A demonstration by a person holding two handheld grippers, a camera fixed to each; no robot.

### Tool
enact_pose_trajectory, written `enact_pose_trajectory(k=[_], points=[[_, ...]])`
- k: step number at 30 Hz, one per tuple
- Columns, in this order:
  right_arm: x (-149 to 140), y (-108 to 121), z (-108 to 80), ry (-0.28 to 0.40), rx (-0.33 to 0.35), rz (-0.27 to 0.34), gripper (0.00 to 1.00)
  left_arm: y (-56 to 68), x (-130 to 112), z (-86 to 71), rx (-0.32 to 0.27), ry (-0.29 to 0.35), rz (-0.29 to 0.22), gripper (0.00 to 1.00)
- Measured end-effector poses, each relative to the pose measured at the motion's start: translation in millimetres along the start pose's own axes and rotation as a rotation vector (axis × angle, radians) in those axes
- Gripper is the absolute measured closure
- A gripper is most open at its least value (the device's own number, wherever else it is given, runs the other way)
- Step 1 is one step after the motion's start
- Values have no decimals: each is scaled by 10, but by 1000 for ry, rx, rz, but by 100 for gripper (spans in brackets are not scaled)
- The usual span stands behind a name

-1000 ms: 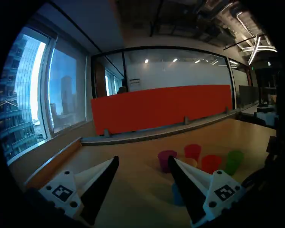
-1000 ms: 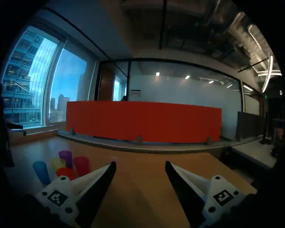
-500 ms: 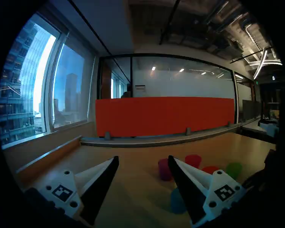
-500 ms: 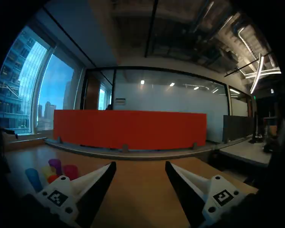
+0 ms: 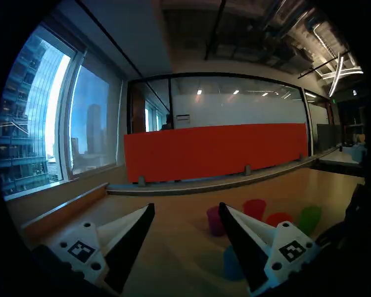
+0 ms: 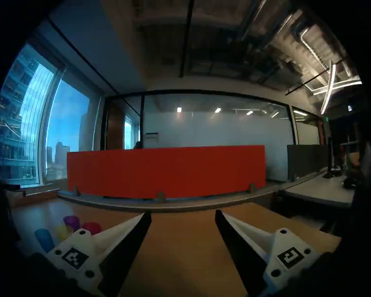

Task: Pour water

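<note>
Several coloured plastic cups stand in a cluster on the wooden table (image 5: 185, 232). In the left gripper view they sit to the right of centre: a purple cup (image 5: 215, 220), a pink cup (image 5: 254, 209), a red cup (image 5: 278, 219), a green cup (image 5: 309, 219) and a blue cup (image 5: 231, 263) partly behind my right finger. My left gripper (image 5: 186, 212) is open and holds nothing, with the cups just ahead and to its right. In the right gripper view the cups are far left: blue cup (image 6: 44, 239), yellow cup (image 6: 62, 231), purple cup (image 6: 71, 222), pink cup (image 6: 92, 227). My right gripper (image 6: 183, 218) is open and holds nothing.
A long red divider panel (image 5: 215, 151) runs along the table's far edge, also seen as the red panel (image 6: 165, 171). Tall windows (image 5: 42, 128) line the left side. Another desk (image 6: 319, 190) with objects stands at the right.
Both views have tilted upward, so the cups sit lower and more ceiling shows. In the right gripper view the cups have slid further left and down. Both grippers stayed open.
</note>
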State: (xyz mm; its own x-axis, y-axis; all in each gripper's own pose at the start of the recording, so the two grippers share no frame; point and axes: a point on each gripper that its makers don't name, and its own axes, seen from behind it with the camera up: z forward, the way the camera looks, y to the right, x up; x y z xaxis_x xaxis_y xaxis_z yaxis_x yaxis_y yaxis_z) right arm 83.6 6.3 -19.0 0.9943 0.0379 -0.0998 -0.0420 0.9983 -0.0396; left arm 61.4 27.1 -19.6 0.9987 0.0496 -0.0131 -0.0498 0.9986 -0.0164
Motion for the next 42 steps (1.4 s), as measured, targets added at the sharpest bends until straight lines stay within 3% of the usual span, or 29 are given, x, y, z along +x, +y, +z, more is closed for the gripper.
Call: enact_pose_trajectory(k=[6, 12, 31, 42], points=[[-41, 46, 6, -7, -30, -1, 0, -1, -70, -3, 29, 17, -2, 4], [-89, 40, -22, -14, -43, 9, 0, 16, -237, 15, 20, 17, -23, 4], [-43, -4, -77, -11, -44, -21, 0, -201, -463, 74, 39, 30, -38, 4], [13, -21, -106, -6, -45, -23, 0, -216, -602, 113, 33, 14, -82, 4]])
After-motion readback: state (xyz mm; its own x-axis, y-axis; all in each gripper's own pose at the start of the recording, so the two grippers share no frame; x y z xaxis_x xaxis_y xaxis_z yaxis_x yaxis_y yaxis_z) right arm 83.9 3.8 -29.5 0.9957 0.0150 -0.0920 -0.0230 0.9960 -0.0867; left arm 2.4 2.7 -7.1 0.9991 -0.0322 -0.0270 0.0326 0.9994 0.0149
